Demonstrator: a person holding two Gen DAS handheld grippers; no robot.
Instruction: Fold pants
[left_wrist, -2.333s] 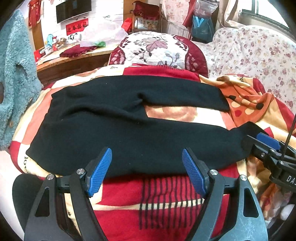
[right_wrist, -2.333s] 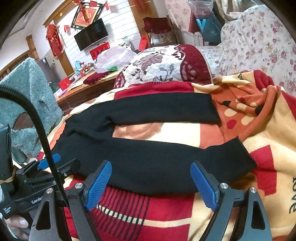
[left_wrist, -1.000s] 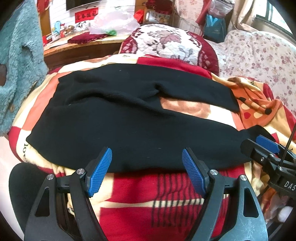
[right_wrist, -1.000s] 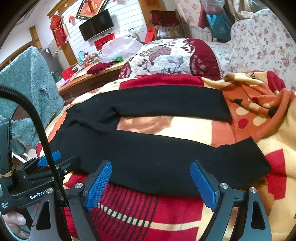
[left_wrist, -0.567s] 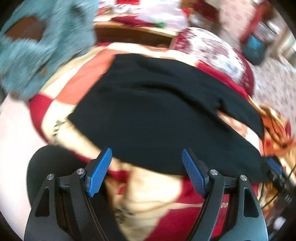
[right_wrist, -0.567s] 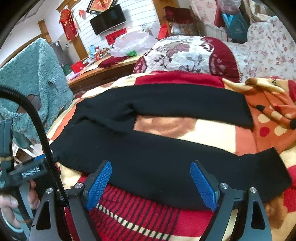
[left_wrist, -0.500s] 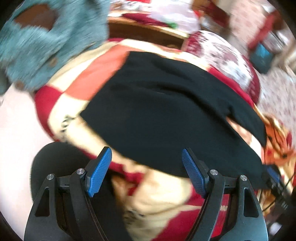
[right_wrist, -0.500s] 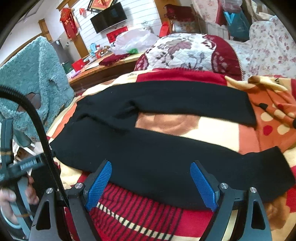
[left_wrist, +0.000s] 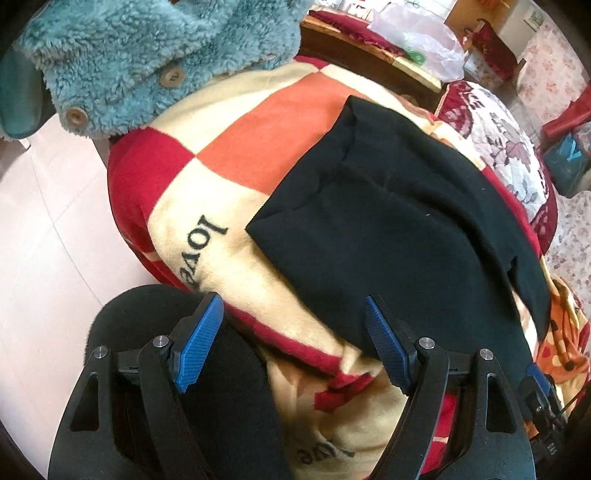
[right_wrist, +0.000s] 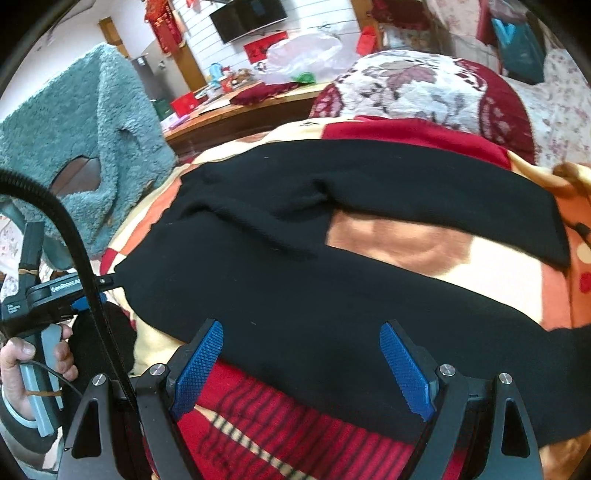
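We see the black pants (right_wrist: 314, 280) spread flat on the patchwork blanket (left_wrist: 229, 122), waistband toward its left edge, the 2 legs running right with a bare strip of blanket between them. Our left gripper (left_wrist: 291, 343) hangs over the blanket's near-left corner, jaws spread, nothing between them. Our right gripper (right_wrist: 301, 369) sits at the near edge over the nearer leg, jaws spread too. A teal fleece jacket (left_wrist: 147, 55) crowds the left edge. We see no containers here.
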